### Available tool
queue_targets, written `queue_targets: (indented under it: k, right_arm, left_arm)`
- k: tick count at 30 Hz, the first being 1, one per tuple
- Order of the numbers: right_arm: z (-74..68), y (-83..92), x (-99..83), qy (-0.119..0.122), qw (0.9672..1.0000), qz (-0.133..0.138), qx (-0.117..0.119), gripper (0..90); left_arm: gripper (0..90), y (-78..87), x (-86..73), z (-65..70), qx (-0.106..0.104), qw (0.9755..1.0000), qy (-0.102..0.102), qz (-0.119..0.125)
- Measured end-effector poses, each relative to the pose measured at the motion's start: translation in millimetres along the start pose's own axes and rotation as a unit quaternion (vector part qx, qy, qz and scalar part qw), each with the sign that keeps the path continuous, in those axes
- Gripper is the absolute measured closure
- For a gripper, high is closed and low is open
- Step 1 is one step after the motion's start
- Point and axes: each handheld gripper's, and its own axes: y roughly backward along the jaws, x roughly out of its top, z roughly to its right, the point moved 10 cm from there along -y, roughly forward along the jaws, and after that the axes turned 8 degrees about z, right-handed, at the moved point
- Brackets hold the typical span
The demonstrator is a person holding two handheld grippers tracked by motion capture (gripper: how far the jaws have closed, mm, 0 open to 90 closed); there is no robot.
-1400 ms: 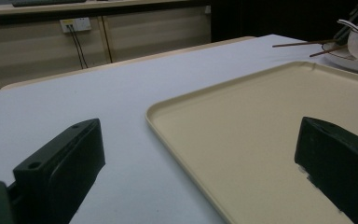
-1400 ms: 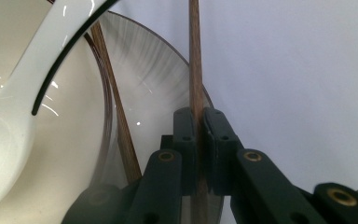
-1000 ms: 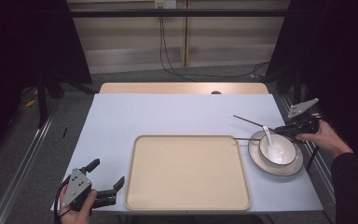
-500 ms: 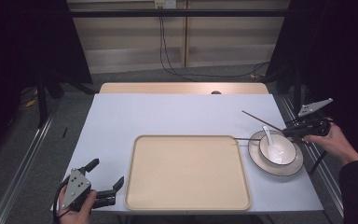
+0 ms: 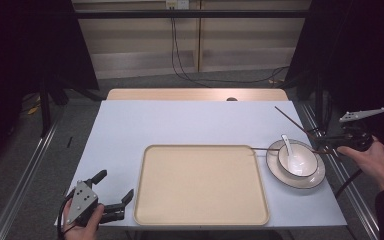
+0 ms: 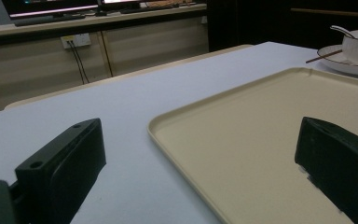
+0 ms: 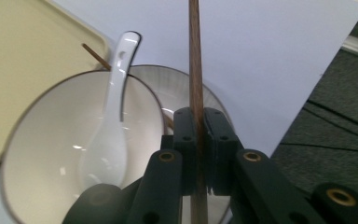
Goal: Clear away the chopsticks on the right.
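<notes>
1. The right gripper is up off the table at the far right, jaws pinched tight on one brown chopstick; in the right gripper view the stick runs straight between the closed pads, and in the high view it angles up and to the far left over the table.
2. A second chopstick lies flat, one end on the tray's right rim, the other slipping under the bowl onto the plate.
3. The step looks like lifting the held stick clear. My advice: hold the grip firm and raise it well clear of the bowl rim before swinging, because a long stick held near one end levers easily.
4. Watch the white spoon — it sits in the bowl with its handle leaning over the rim towards the tray, just beside the gripper's path. A low sweep could tip it out.
5. The left gripper rests at the near left corner, jaws spread wide and holding nothing, one jaw over the tray's edge in its own view.
6. The beige tray sits empty mid-table, open ground if the stick is headed there.
7. The lying stick bridges tray and plate, so shifting either would drag it.
</notes>
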Motion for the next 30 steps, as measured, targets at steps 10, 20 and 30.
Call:
queue_targets:
  k: [10, 20, 30]
  right_arm:
    - [-29.1, 19.5, -10.2, -0.039, 0.9988, 0.025, -0.015, 84.8]
    - [-81.7, 27.4, -22.9, -0.057, 0.9972, 0.044, -0.021, 84.8]
    - [-129.8, 18.3, -36.1, -0.064, 0.9969, 0.041, -0.020, 84.8]
  left_arm:
    - [1.7, -1.9, 3.0, -0.4, 0.002, 0.9999, 0.004, 0.011]
    - [1.8, -0.6, 0.8, -1.4, 0.005, 1.0000, 0.002, 0.006]
    - [1.8, -0.9, 1.0, -1.2, 0.003, 0.9999, 0.010, 0.008]
